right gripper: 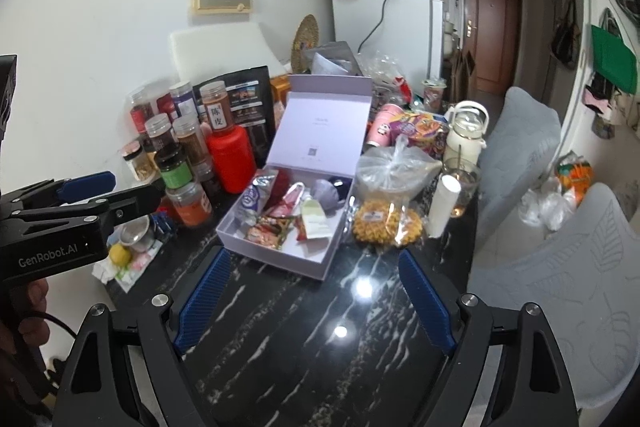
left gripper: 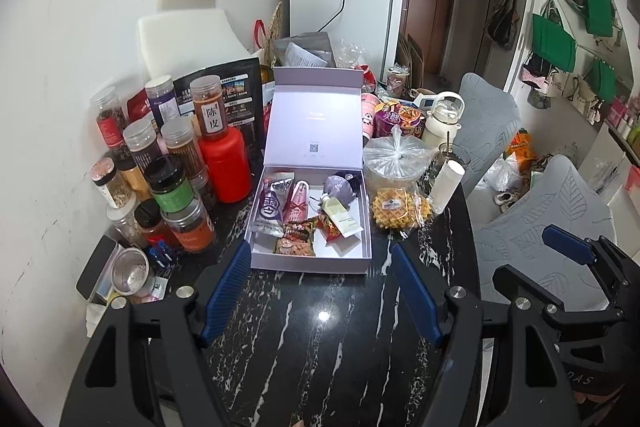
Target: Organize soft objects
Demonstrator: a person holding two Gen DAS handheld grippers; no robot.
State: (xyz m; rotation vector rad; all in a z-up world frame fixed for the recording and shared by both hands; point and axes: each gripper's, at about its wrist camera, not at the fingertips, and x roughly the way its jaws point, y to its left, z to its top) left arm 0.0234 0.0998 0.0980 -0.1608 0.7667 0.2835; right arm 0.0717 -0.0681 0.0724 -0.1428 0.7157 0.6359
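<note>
An open lavender box with its lid upright stands on the black marble table. Inside lie soft snack packets, a pink pouch, a pale green tube and a grey-purple bundle. A wrapped waffle lies just right of the box. My left gripper hovers open in front of the box, with nothing between its blue pads. My right gripper is also open and empty, short of the box's near corner. Each gripper shows at the other view's edge: the right gripper, the left gripper.
Several spice jars and a red bottle crowd the left side. A bagged bowl, a white roll, a glass and a cream jug stand right of the box. Grey chairs flank the table's right edge.
</note>
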